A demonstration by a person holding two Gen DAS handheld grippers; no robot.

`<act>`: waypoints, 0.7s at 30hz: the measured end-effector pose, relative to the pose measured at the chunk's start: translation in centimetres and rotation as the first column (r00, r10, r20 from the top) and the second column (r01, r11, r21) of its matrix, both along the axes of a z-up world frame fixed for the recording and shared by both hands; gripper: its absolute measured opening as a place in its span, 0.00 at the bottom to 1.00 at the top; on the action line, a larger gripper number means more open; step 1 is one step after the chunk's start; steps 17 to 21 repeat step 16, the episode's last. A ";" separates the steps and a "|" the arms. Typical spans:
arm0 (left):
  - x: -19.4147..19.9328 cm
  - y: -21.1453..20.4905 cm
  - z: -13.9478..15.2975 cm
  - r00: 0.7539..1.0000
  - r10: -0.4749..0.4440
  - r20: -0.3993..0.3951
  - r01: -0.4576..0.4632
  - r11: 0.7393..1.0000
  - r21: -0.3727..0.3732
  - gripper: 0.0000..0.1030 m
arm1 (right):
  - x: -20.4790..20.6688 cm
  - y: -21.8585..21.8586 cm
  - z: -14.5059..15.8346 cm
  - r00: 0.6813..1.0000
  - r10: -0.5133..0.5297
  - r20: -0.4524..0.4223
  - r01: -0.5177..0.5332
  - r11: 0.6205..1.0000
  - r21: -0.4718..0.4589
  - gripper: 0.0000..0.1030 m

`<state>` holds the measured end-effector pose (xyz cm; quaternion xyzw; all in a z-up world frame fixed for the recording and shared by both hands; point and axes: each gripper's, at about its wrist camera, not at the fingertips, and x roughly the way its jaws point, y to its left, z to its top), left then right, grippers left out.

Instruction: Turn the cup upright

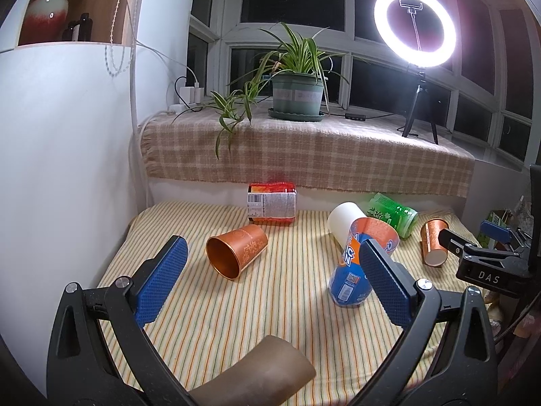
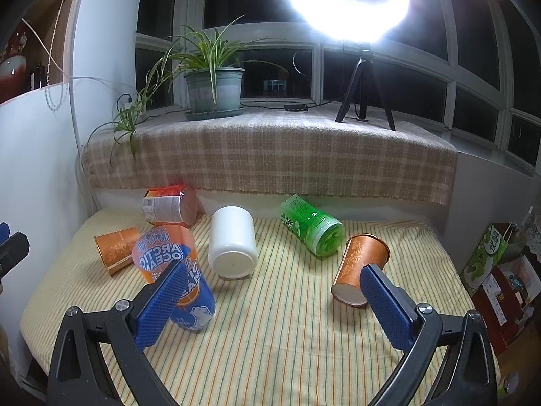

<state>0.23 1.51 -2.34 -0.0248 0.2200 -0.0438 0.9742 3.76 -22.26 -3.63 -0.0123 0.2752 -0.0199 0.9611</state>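
Cup [image 1: 236, 249] lies on its side on the striped cloth [image 1: 270, 304], ungrasped; left gripper [image 1: 270, 284] and right gripper [image 2: 274, 304] both spread wide, approach step; next, close on its wall.

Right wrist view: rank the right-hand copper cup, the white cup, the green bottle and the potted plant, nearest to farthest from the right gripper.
Measured from the right gripper:
1. Right-hand copper cup, lying by the right finger.
2. White cup, on its side, centre.
3. Green bottle, lying behind, right of centre.
4. Potted plant, up on the windowsill.
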 end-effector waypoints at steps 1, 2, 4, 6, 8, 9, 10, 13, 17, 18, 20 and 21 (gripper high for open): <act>0.0 0.0 0.0 1.000 0.001 0.000 -0.001 1.000 0.000 1.00 | 0.0 0.0 0.0 1.000 0.000 0.000 0.000 1.000 0.000 1.00; 0.0 0.0 0.0 1.000 0.000 0.000 0.000 1.000 0.000 1.00 | 0.0 0.0 -0.1 1.000 0.000 -0.001 0.000 1.000 -0.001 1.00; 0.1 0.0 0.0 1.000 -0.001 0.000 0.001 1.000 0.000 1.00 | 0.0 0.1 0.0 1.000 0.000 0.000 0.000 1.000 0.000 1.00; 0.0 0.0 0.0 1.000 -0.002 0.001 0.002 1.000 0.000 1.00 | 0.0 0.0 -0.1 1.000 0.001 -0.002 -0.001 1.000 -0.001 1.00; 0.0 0.0 0.0 1.000 -0.003 0.005 0.003 1.000 0.003 1.00 | 0.0 0.0 0.0 1.000 0.000 -0.002 0.000 1.000 -0.001 1.00; 0.0 0.1 0.0 1.000 -0.002 0.005 0.002 1.000 0.004 1.00 | 0.1 0.1 0.0 1.000 0.000 -0.003 0.000 1.000 -0.002 1.00; 0.0 0.1 0.0 1.000 -0.001 0.006 0.001 1.000 0.004 1.00 | 0.1 0.1 -0.1 1.000 0.001 -0.004 -0.001 1.000 -0.002 1.00; 0.0 0.1 0.0 1.000 0.001 0.007 -0.001 1.000 0.004 1.00 | 0.1 0.1 -0.4 1.000 0.004 -0.007 -0.004 1.000 -0.006 1.00; -0.1 0.1 0.0 1.000 0.013 0.012 -0.013 1.000 0.008 1.00 | 0.2 0.2 -0.3 1.000 0.003 -0.006 -0.003 1.000 -0.005 1.00; -0.1 0.1 0.0 1.000 0.013 0.012 -0.013 1.000 0.008 1.00 | 0.2 0.2 -0.3 1.000 0.003 -0.006 -0.003 1.000 -0.005 1.00; -0.1 0.1 0.0 1.000 0.013 0.012 -0.013 1.000 0.008 1.00 | 0.2 0.2 -0.3 1.000 0.003 -0.006 -0.003 1.000 -0.005 1.00; -0.1 0.1 0.0 1.000 0.013 0.012 -0.013 1.000 0.008 1.00 | 0.2 0.2 -0.3 1.000 0.003 -0.006 -0.003 1.000 -0.005 1.00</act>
